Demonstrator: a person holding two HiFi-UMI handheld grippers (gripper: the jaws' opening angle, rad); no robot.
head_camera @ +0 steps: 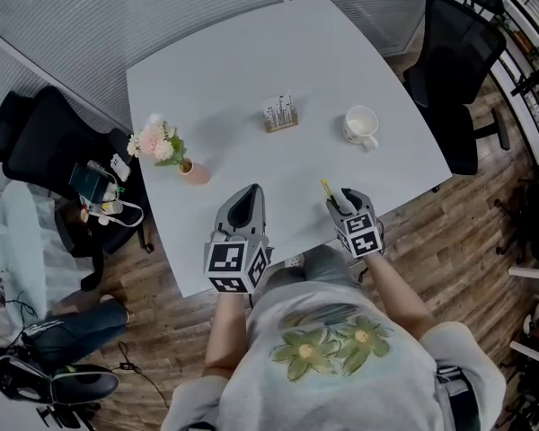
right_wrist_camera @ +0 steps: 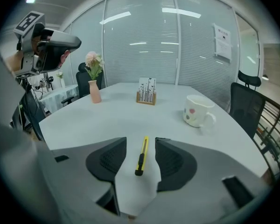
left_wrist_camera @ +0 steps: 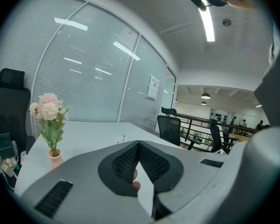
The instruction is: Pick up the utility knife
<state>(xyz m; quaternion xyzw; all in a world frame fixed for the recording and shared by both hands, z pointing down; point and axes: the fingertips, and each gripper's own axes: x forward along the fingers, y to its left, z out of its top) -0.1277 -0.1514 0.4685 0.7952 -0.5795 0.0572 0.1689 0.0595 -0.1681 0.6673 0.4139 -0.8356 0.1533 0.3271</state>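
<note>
The utility knife (right_wrist_camera: 141, 157) lies flat on the white worktop (right_wrist_camera: 107, 120), near the edge closest to the person. Its long axis runs straight away from the right gripper (right_wrist_camera: 141, 141): yellow tip toward the far side, black slider end nearer. That gripper's fingers (right_wrist_camera: 175, 162) are spread either side of it, not touching. A mug (right_wrist_camera: 197, 111) stands farther off. The left gripper (left_wrist_camera: 139, 143) hovers alongside, its fingers (left_wrist_camera: 123, 162) pressed together at the tips.

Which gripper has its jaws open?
The right gripper: its jaws stand apart, the utility knife lying between them. The left gripper has its jaws together.
</note>
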